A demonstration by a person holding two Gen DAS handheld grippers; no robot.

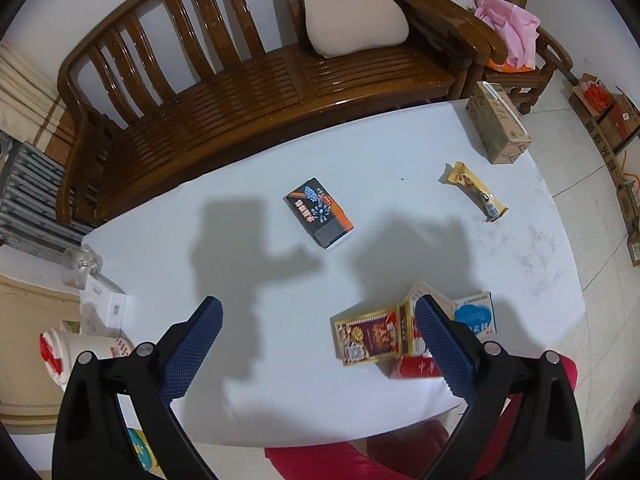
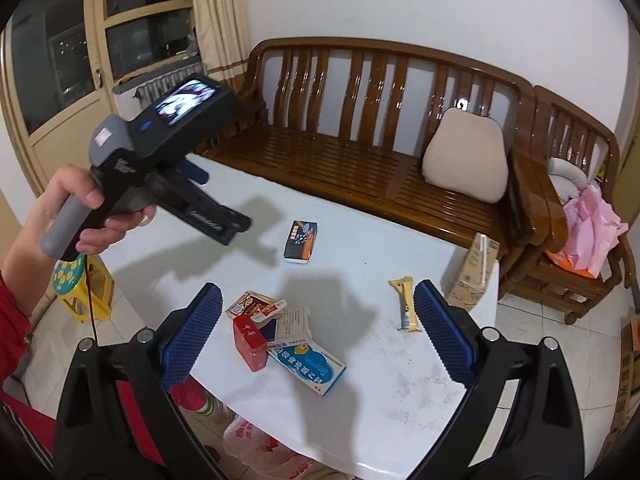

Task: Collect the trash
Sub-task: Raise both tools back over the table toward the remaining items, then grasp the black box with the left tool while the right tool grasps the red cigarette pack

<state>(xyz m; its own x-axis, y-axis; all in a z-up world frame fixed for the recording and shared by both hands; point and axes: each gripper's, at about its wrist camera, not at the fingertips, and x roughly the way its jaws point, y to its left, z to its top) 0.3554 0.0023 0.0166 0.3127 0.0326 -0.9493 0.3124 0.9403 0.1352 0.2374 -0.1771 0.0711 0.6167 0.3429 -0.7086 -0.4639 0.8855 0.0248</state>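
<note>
**Mia:** On the white table (image 2: 360,264), what was there to pick up?

**Ben:** Lots of little boxes. A red box (image 2: 250,343) stood near the front edge of the table. A blue-and-white box (image 2: 310,362) lay just beside it, and a gold flat packet (image 2: 250,306) lay just behind it. A black box (image 2: 301,239) sat alone near the middle of the table. A yellow snack wrapper (image 2: 406,305) and a brown drink carton (image 2: 472,270) were at the table's right side.

**Mia:** Were the grabbers holding anything?

**Ben:** No. The right gripper (image 2: 318,330) was spread wide, with nothing between its blue pads, and it hung over the front of the table. The left gripper (image 1: 318,346) was spread wide and empty too. A hand (image 2: 86,210) held it up over the table's left side.

**Mia:** Would the boxes be hard to grab?

**Ben:** I think not. They looked like thin card, so light, and maybe empty. Squeeze hard and they would squash. The red box looked best, because it stood up. I would pinch its two flat sides.

**Mia:** And the wrapper?

**Ben:** It looked thin and slippery. I would pinch it across the middle. The drink carton looked stiffer, maybe heavier.
</note>
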